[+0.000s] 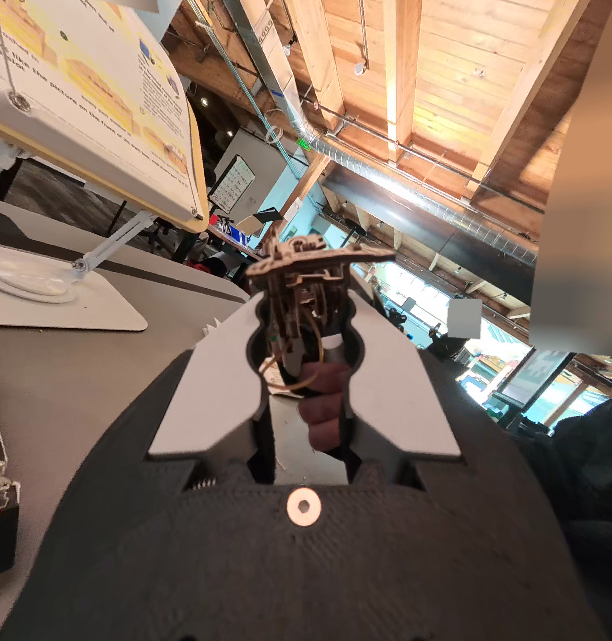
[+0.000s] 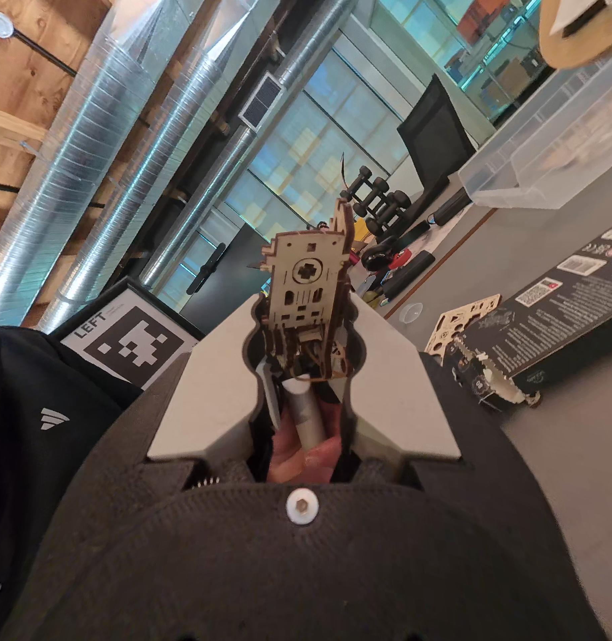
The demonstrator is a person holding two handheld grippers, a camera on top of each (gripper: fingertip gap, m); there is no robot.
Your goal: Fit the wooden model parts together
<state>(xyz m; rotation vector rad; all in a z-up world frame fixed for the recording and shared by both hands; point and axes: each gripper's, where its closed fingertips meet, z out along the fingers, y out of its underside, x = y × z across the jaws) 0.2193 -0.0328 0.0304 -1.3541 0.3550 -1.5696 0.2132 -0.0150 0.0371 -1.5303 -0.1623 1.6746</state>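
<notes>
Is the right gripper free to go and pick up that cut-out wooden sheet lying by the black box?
Probably not yet: the right gripper is shut on the wooden model. The wooden sheet itself lies uncovered on the table.

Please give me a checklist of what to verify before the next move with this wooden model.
1. Left tongs closed on the wooden model: ok.
2. Right tongs closed on the model: ok.
3. Model lifted clear of the table: ok.
4. Thin yellow loop under the model seated properly: cannot tell.
5. Next piece taken from the wooden sheet: not ok, the sheet lies on the table.
</notes>
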